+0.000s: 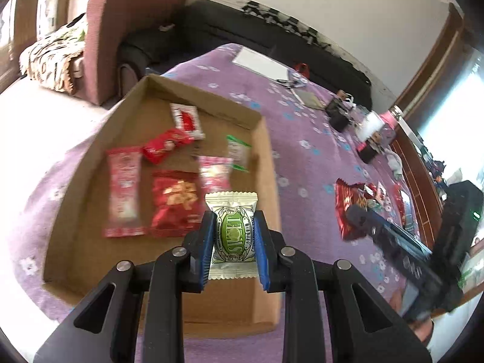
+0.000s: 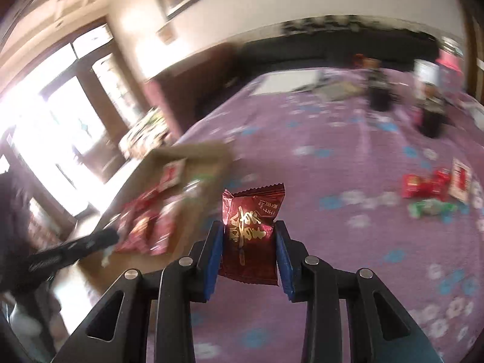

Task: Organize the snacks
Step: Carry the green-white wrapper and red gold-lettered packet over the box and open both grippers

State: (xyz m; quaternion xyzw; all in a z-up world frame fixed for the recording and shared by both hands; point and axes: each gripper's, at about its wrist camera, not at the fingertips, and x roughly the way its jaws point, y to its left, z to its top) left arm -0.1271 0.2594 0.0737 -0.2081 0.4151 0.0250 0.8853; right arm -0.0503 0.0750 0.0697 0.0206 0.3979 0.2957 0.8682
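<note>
My left gripper (image 1: pixel 233 224) is shut on a white snack packet with a green label (image 1: pixel 232 232), held above the near right part of a shallow cardboard box (image 1: pixel 266 163). Several red and pink snack packets (image 1: pixel 174 202) lie inside the box. My right gripper (image 2: pixel 249 233) is shut on a dark red snack packet with gold lettering (image 2: pixel 252 230), held above the purple cloth to the right of the box (image 2: pixel 208 157). The right gripper with its red packet also shows in the left wrist view (image 1: pixel 351 211).
A purple flowered cloth (image 2: pixel 348 242) covers the table. Loose red and green snacks (image 2: pixel 432 193) lie on it at the right. Papers (image 1: pixel 260 63), dark boxes and small items (image 1: pixel 341 112) stand at the far side. A sofa and black couch stand behind.
</note>
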